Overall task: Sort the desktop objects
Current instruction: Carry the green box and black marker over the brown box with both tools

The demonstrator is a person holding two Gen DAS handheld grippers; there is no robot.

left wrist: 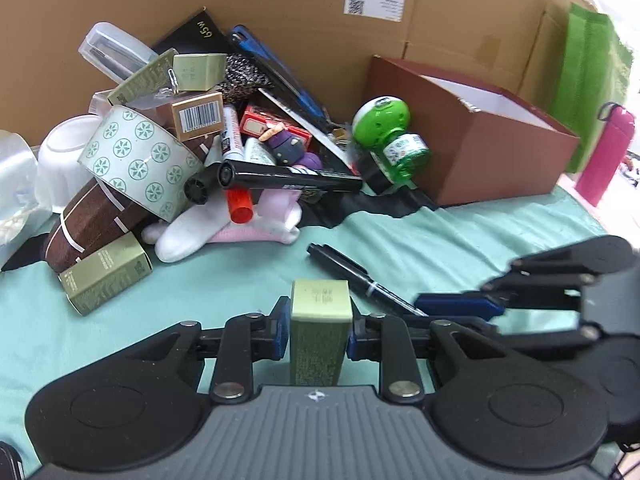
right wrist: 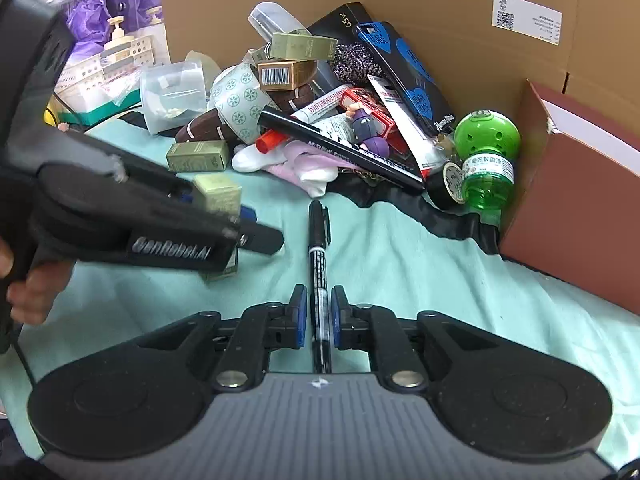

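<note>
My left gripper [left wrist: 319, 330] is clamped on a small olive-green cardboard box [left wrist: 321, 320]; my right gripper [right wrist: 320, 316] straddles a slim black marker pen [right wrist: 319, 264], seemingly pinching it. Both pickups look underway, so next I'd lift them toward the open brown cardboard box [right wrist: 568, 216].

Left hand-held gripper [left wrist: 319, 330] clamping a small olive-green box [left wrist: 320, 336] above a desk covered in mint-green cloth [left wrist: 440, 240].
At centre bottom, both blue pads press the upright box's sides. A black pen [left wrist: 360, 278] lies just beyond it, its tip reaching the right hand-held gripper [left wrist: 460, 306] at lower right. A heap of clutter fills the upper left; an open brown box [left wrist: 480, 140] sits at right, before a cardboard wall [left wrist: 280, 0].
</note>
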